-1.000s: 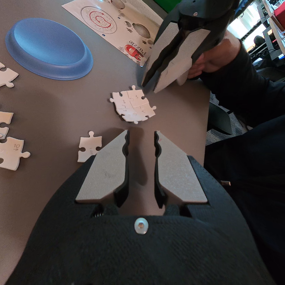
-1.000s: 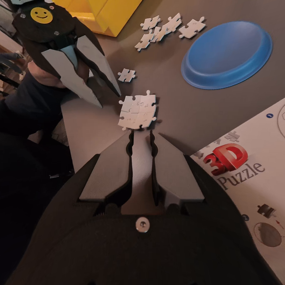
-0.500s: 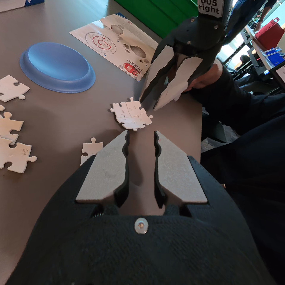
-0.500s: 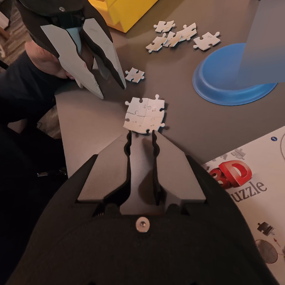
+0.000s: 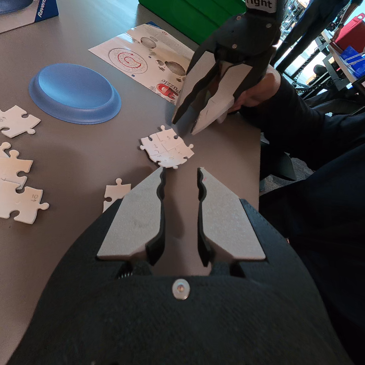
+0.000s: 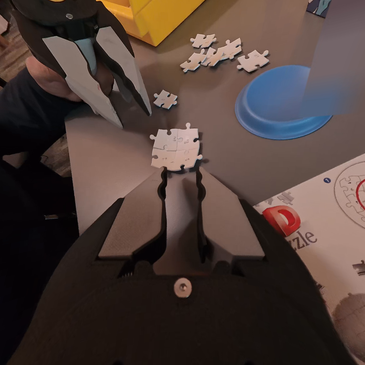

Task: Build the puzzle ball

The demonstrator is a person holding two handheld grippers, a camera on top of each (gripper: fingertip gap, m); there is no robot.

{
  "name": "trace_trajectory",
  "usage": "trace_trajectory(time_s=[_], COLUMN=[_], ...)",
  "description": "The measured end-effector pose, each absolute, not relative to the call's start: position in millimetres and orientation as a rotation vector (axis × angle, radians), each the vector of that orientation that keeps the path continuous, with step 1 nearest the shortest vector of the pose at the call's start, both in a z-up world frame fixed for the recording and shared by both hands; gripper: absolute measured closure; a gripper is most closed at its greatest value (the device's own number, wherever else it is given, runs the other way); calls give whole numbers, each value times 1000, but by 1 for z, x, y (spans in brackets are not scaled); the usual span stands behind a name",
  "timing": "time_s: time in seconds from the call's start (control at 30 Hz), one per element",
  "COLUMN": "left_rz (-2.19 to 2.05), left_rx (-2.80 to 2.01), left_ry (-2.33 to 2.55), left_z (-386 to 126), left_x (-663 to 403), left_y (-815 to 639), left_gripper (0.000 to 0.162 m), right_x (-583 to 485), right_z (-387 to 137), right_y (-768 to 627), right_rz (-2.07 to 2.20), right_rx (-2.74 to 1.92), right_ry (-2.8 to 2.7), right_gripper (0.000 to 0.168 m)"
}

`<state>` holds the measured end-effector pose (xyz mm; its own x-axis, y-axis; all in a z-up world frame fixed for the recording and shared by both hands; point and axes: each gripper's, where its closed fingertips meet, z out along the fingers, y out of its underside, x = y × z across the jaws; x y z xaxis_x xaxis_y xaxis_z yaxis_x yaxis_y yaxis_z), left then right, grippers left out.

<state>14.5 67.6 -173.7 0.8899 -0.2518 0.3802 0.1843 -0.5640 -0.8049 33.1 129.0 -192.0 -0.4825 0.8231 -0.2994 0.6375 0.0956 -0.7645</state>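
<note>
A joined patch of white curved puzzle pieces [image 5: 166, 150] lies on the grey table [image 5: 83, 150]; it also shows in the right wrist view [image 6: 175, 148]. My left gripper [image 5: 180, 170] is open and empty, its tips just short of the patch. My right gripper [image 6: 180, 170] is open and empty, its tips at the patch's opposite edge. In the left wrist view the right gripper [image 5: 184, 127] hovers just beyond the patch. In the right wrist view the left gripper [image 6: 135, 120] is to the patch's upper left. A single loose piece [image 5: 115, 192] lies beside my left finger; it also shows in the right wrist view [image 6: 165, 99].
A blue dish-shaped stand [image 5: 74, 94] sits left of the patch. An instruction sheet [image 5: 146, 63] lies behind it. Several loose white pieces [image 5: 14, 177] lie at the left, also seen in the right wrist view [image 6: 223, 53]. A yellow box [image 6: 160, 17] and a green box [image 5: 189, 17] stand behind. The table edge [image 5: 258, 158] is close. The left gripper's tips are roughly 8 cm from the right gripper's. About 5 cm separates my left fingertips from the single loose piece [image 5: 115, 192]. It turns up in the right wrist view [image 6: 169, 99] as well.
Both grippers have pulled back and risen a little from the patch. The right gripper's jaws have opened wider. The patch has not moved.
</note>
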Motion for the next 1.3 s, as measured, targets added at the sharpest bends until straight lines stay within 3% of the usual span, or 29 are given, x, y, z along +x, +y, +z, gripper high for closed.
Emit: trace_trajectory(time_s=[0.53, 0.73, 1.0, 1.3], left_rz=[-564, -200, -439, -327], left_rx=[-2089, -2047, -1926, -2102], left_ry=[54, 19, -148, -62], left_z=[-173, -163, -150, -176], left_x=[15, -30, -43, -34], left_y=[67, 59, 49, 54], left_gripper=[133, 140, 125, 122], right_x=[36, 26, 20, 19], right_z=[-186, -171, -160, -142], right_y=[126, 157, 195, 215], right_rz=[1411, 1399, 1180, 1049], right_rx=[-1408, -1452, -1434, -1361], right_ry=[-2196, -1955, -1747, -1606], right_gripper=[142, 143, 147, 149])
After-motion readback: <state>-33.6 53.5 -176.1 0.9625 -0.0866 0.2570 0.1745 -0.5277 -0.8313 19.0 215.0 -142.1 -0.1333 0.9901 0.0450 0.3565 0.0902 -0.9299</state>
